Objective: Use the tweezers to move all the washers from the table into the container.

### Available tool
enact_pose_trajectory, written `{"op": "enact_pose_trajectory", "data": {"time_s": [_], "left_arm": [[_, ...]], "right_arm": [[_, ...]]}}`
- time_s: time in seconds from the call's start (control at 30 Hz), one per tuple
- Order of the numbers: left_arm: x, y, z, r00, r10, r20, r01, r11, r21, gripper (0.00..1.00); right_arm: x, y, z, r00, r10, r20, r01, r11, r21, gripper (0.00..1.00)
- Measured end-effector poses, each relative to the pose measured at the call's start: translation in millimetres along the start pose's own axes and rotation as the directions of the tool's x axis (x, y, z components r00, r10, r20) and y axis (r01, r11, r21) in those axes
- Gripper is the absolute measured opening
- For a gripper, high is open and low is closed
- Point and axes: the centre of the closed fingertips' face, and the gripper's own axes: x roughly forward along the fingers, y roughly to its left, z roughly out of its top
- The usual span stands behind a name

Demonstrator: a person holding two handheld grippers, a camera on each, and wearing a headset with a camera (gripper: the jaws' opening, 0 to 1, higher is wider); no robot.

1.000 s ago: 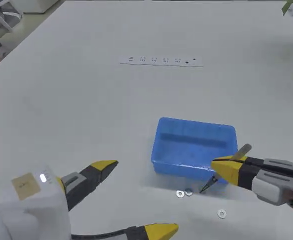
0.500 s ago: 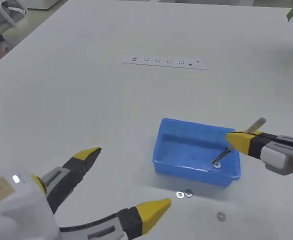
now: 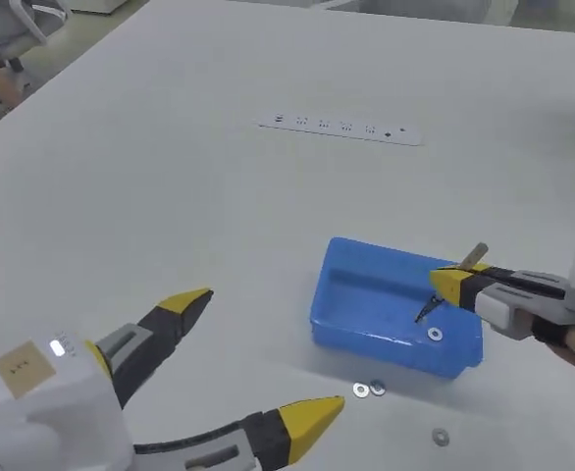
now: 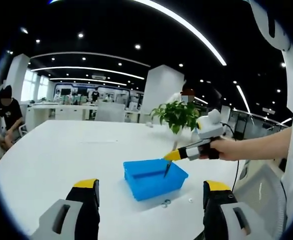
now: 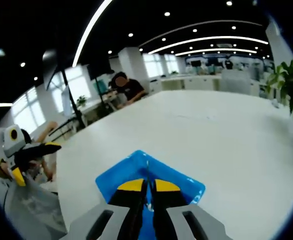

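A blue container [image 3: 366,294] sits on the white table, with one washer [image 3: 435,335] lying inside near its right end. My right gripper [image 3: 452,285] is shut on the tweezers [image 3: 427,310], whose tip hangs over the container, just above and left of that washer. Two washers [image 3: 369,390] lie side by side on the table in front of the container, and a third washer [image 3: 441,437] lies further right. My left gripper [image 3: 258,358] hovers open at the lower left, holding nothing. The right gripper view shows its jaws closed over the container [image 5: 121,175].
A white power strip [image 3: 339,128] lies on the table [image 3: 170,177] well behind the container. A potted plant [image 4: 179,114] stands at the far table edge. People sit in the background at other desks.
The right gripper lifted the tweezers from the table beside the loose washers to over the container. A washer seen at the tweezers' tip now lies inside the container. The left gripper shifted slightly.
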Motion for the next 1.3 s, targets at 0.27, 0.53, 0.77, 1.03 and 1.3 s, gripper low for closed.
{"op": "enact_pose_trajectory", "data": {"time_s": [0.27, 0.53, 0.77, 1.03, 1.3], "left_arm": [[-1.0, 2.9, 1.1, 0.9999, 0.008, 0.008, -0.008, 1.000, -0.004, 0.86], [-0.8, 3.1, -1.8, 1.0000, 0.007, -0.007, -0.007, 1.000, 0.005, 0.85], [-1.0, 4.2, -0.7, 0.9999, 0.012, -0.003, -0.012, 1.000, 0.005, 0.84], [-0.6, 2.6, -0.3, 1.0000, 0.009, -0.005, -0.009, 1.000, 0.007, 0.83], [-1.3, 2.6, -1.4, 0.9999, 0.011, -0.009, -0.011, 1.000, 0.013, 0.82]], "right_arm": [[9.8, 1.1, -12.3, 0.9986, -0.002, -0.053, -0.001, 0.998, -0.059, 0.02], [4.2, -1.0, -9.0, 0.9987, -0.019, -0.047, 0.015, 0.996, -0.093, 0.02], [-16.9, 10.5, 9.1, 0.9996, -0.002, 0.029, 0.003, 0.998, -0.062, 0.02], [-54.1, 39.1, 27.9, 0.9876, 0.061, 0.145, -0.063, 0.998, 0.006, 0.02], [-76.2, 59.6, -3.6, 0.9860, 0.103, 0.132, -0.112, 0.991, 0.068, 0.02]]}}
